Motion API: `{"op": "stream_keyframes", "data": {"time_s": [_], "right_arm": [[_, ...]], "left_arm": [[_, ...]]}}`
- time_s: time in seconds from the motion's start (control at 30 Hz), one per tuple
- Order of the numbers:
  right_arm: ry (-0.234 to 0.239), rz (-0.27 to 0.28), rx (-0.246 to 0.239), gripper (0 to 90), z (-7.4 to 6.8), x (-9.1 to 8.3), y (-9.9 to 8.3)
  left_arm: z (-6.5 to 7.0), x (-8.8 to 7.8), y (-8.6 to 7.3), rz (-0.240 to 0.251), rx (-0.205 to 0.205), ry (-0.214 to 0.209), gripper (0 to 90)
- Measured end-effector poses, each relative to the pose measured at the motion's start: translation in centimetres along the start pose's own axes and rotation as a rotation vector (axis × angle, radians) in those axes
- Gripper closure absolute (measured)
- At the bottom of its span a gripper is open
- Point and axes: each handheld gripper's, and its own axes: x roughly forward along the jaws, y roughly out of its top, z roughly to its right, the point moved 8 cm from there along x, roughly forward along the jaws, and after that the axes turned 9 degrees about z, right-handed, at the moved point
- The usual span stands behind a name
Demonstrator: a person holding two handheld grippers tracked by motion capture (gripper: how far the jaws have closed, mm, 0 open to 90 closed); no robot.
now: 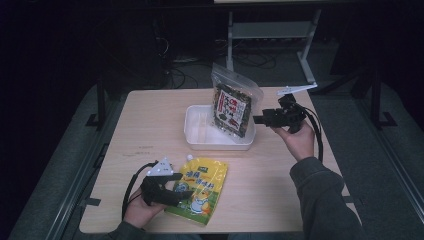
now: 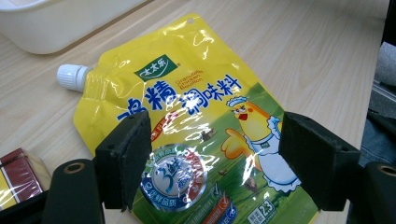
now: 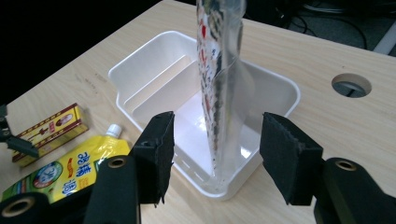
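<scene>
While my L gripper [image 2: 210, 163] straddles the yellow pouch [image 2: 187, 140] lengthwise, jaws wide, gripping nothing, R gripper [image 3: 215, 154] stands open beside the bagged snack [image 3: 219, 93].

High view looks down; gripper views sit close (sharing the pouch [image 2: 187, 140]).

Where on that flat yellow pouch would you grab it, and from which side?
Probably the free edge nearest the left gripper, coming in low from the person's side. The yellow pouch lies flat on the table, so only a thin edge fits between the jaws; the white cap is small and round.
</scene>
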Motion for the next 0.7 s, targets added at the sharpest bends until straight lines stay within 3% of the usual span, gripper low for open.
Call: {"op": "stream_keyframes", "data": {"time_s": [0.7], "right_arm": [[0.069, -0.054, 0.018, 41.3, -2.0, -0.1, -2.8]], "left_arm": [[-0.3, -0.1, -0.1, -0.005, 0.000, 0.013, 24.8]]}}
